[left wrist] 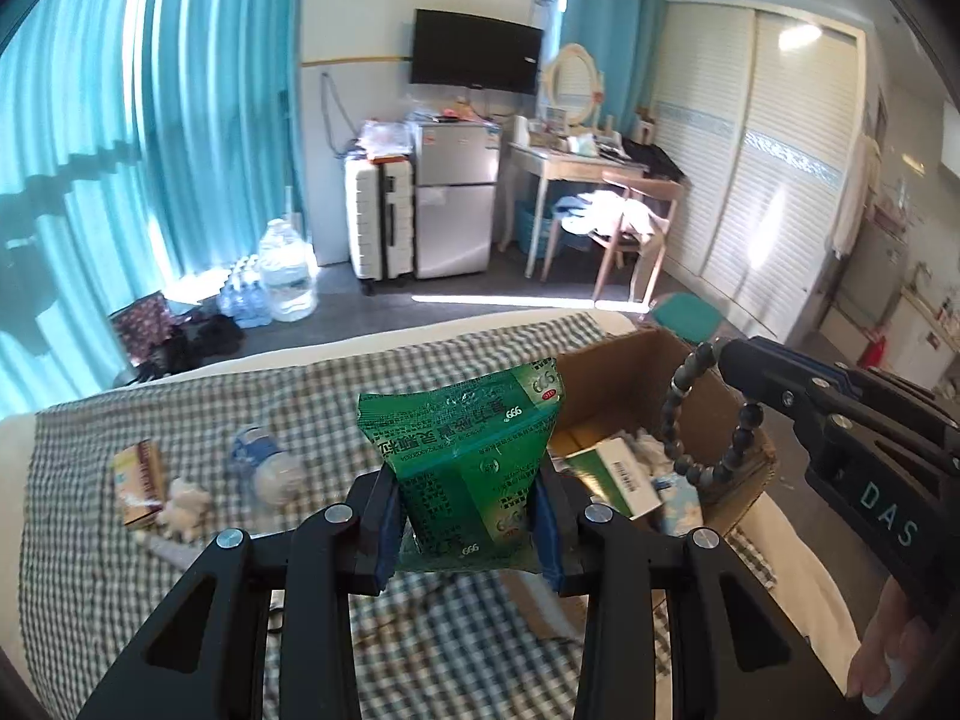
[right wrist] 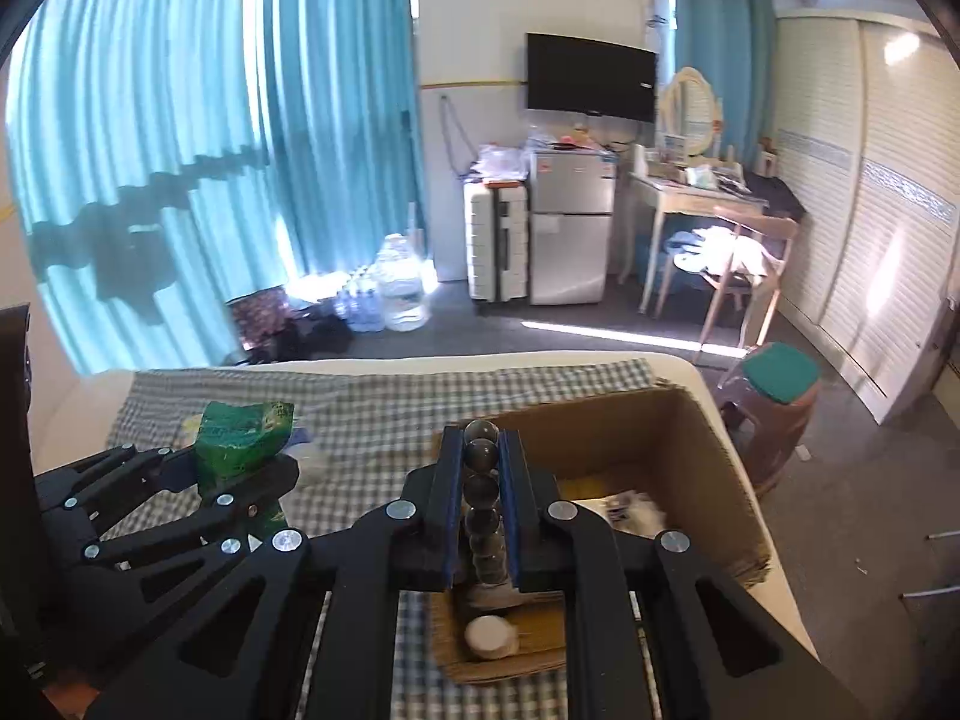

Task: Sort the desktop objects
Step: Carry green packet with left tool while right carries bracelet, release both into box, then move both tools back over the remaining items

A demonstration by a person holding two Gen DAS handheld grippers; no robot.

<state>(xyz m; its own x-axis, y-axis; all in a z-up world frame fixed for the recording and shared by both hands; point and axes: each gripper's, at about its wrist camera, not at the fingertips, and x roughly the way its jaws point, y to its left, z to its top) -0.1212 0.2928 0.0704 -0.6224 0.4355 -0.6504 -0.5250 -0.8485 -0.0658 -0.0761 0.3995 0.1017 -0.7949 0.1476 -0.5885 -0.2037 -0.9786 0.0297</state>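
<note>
Checkered cloth (left wrist: 420, 372) covers the table (right wrist: 690, 369) before teal curtains (right wrist: 180, 150).

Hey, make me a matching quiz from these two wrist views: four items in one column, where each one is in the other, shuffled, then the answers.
Items
1. green medicine packet
2. bead bracelet
3. cardboard box
4. small plastic bottle

Where it is
A. lying on the checkered cloth, ungripped
B. clamped in the left gripper
C. clamped in the right gripper
D. open-topped on the table's right side, items inside

Pairs: 1-B, 2-C, 3-D, 4-A
</note>
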